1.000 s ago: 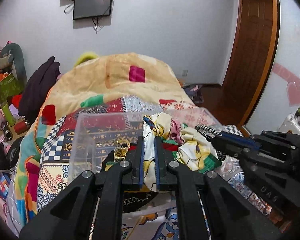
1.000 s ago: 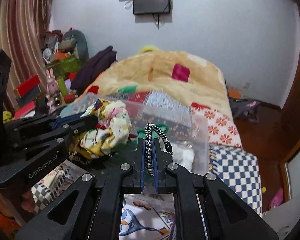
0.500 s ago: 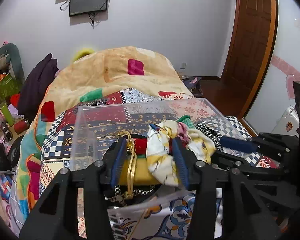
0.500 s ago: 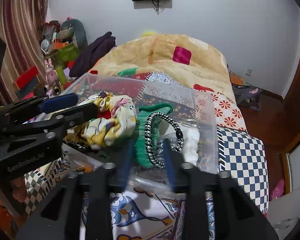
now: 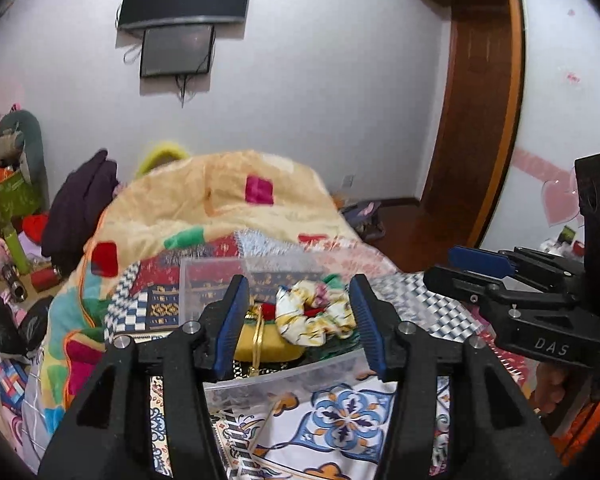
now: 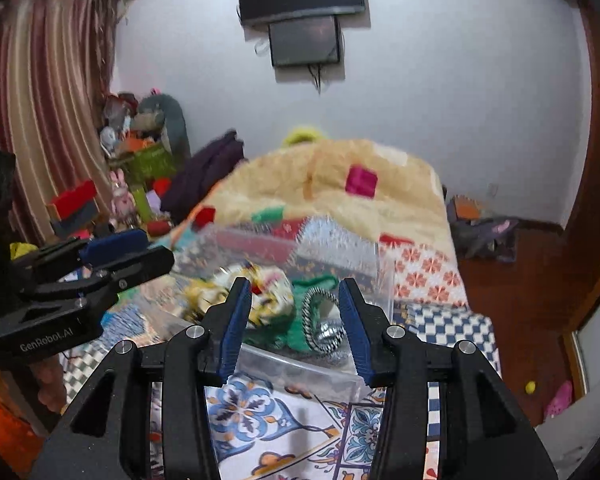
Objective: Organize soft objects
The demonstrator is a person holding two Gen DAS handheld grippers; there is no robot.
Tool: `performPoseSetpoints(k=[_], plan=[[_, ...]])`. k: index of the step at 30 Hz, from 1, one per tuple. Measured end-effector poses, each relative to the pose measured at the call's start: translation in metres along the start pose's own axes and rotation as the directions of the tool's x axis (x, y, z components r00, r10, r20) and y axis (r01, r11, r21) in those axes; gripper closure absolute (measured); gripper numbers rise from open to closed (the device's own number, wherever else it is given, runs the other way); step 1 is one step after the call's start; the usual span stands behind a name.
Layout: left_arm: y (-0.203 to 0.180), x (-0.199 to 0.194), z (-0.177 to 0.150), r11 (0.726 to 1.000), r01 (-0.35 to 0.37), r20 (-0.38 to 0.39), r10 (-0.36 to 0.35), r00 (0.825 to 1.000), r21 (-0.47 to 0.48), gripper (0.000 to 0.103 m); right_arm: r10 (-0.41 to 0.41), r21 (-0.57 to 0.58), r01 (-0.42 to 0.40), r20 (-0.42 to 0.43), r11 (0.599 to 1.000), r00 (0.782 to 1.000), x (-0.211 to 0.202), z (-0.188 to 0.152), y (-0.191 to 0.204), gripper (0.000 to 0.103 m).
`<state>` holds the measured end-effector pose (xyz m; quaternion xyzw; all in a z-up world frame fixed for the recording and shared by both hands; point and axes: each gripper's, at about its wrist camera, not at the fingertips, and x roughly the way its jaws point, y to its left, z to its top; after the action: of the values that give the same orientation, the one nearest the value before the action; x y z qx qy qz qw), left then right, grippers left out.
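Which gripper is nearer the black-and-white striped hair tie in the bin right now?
Right. The right gripper, open, frames the hair tie; the left gripper fronts the floral scrunchie beside it.

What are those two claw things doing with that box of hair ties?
A person is sorting soft hair ties into a clear plastic box on the bed. Both claws, left claw and right claw, are open and hold nothing. The flowery scrunchie and black-and-white striped hair tie lie inside the box.
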<state>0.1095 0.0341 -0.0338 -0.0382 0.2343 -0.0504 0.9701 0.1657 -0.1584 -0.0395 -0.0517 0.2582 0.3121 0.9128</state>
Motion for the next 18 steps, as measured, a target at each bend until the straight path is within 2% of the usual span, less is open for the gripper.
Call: performPoseSetpoints(k=[4,6,9,12,15,18], plan=[[-0.01,-0.027,0.003,1.0,-0.005,0.069,0.003,0.998,0.018,0.041,0.008,-0.014,-0.007,0.068,1.0,0.998,-0.026,0.004,0.01,0.057],[-0.014,-0.039,0.002,1.0,-0.006,0.095,0.004,0.995,0.025,0.035,0.0,-0.015,0.002,0.094,1.0,0.996,-0.033,0.004,0.012,0.047],[-0.02,-0.055,-0.001,1.0,-0.008,0.137,0.004,0.991,0.03,0.025,-0.007,-0.011,0.008,0.13,1.0,0.991,-0.045,0.001,0.014,0.038],[-0.023,-0.065,-0.004,1.0,-0.017,0.169,0.013,0.986,0.022,0.015,-0.018,-0.006,0.019,0.161,1.0,0.987,-0.053,-0.002,0.013,0.032],[-0.023,-0.071,-0.005,1.0,-0.024,0.188,0.021,0.982,0.014,0.01,-0.028,-0.002,0.029,0.181,1.0,0.983,-0.059,-0.006,0.012,0.023],[-0.026,-0.076,-0.006,0.999,-0.039,0.206,0.035,0.978,0.018,0.004,-0.035,0.0,0.036,0.204,0.999,0.978,-0.064,-0.009,0.012,0.021]])
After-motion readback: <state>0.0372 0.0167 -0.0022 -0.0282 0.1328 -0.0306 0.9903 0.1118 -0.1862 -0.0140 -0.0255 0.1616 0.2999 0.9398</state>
